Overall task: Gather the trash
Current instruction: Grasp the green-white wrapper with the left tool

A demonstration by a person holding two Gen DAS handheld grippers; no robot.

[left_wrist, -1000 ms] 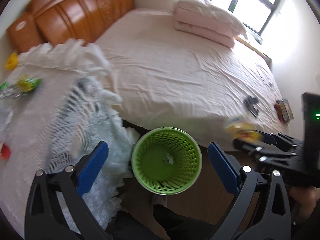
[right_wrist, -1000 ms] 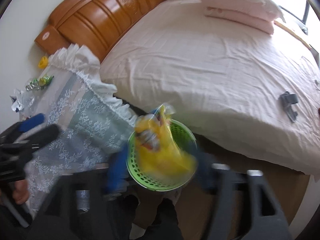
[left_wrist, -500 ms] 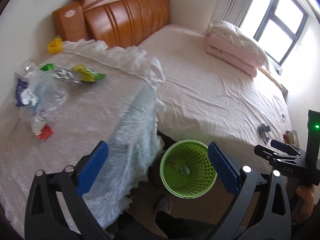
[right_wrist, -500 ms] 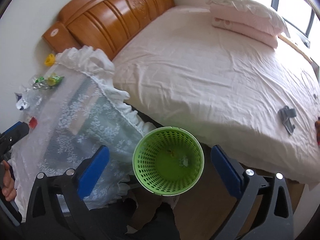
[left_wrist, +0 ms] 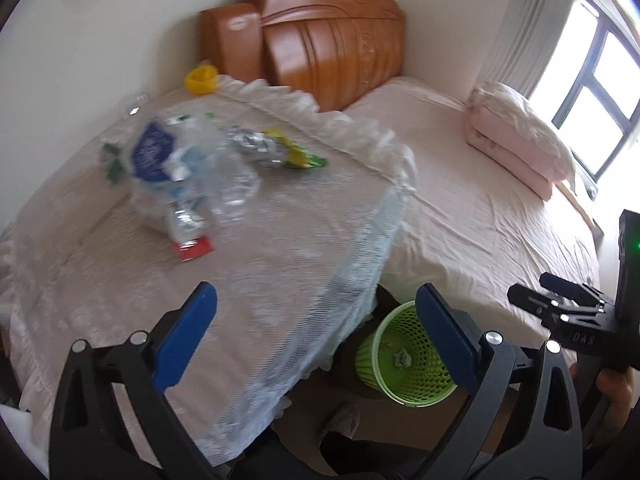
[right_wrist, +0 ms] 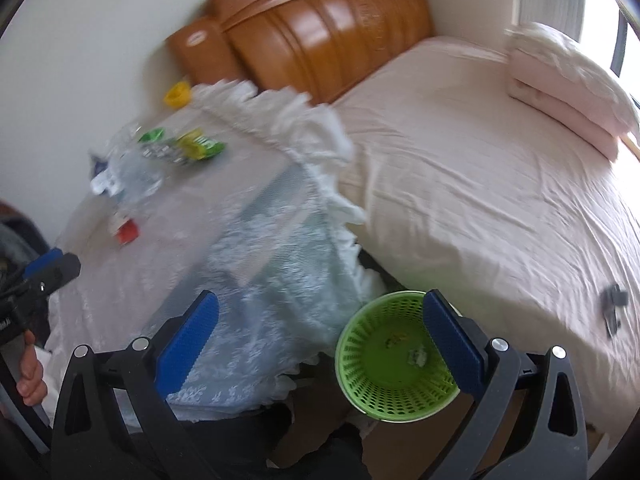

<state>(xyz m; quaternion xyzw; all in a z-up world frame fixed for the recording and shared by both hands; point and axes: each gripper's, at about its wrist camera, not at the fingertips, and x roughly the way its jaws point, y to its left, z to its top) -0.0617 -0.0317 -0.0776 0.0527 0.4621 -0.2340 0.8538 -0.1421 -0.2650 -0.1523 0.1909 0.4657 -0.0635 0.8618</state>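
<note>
Trouble from here is most likely to come from the lace-covered table (left_wrist: 248, 280), whose frilled cloth hangs loose over the edge nearest the green bin (right_wrist: 396, 356); if a jaw is dragged low across it, the fabric could be snagged and the rubbish on top pulled along or tipped to the floor. The bin itself stands on the floor between table and bed (right_wrist: 480, 184), light and open-meshed, and could be knocked over by a careless swing, spilling the few scraps already lying in its bottom.

Of what remains to be collected, the crumpled clear plastic bottle (left_wrist: 188, 176) is the bulkiest piece and the least predictable: it is judged springy and slippery, so it may squirt out of a shallow pinch. Beside it lies a yellow-green wrapper (left_wrist: 288, 152), with a small red scrap (left_wrist: 192, 248) nearer the table's front and a yellow ring-shaped item (left_wrist: 202, 78) by the wall. Thin, flat pieces could be missed altogether or pinched together with the cloth. Motion blur leaves finer detail of the pile unclear.

The left gripper (left_wrist: 316, 336) is held above the table's near edge, angled downward toward the pile, its jaws spread wide with nothing between them. The right gripper (right_wrist: 320, 344) is tilted down over the table corner and the bin, jaws likewise having just been opened to their widest and seen empty.
</note>
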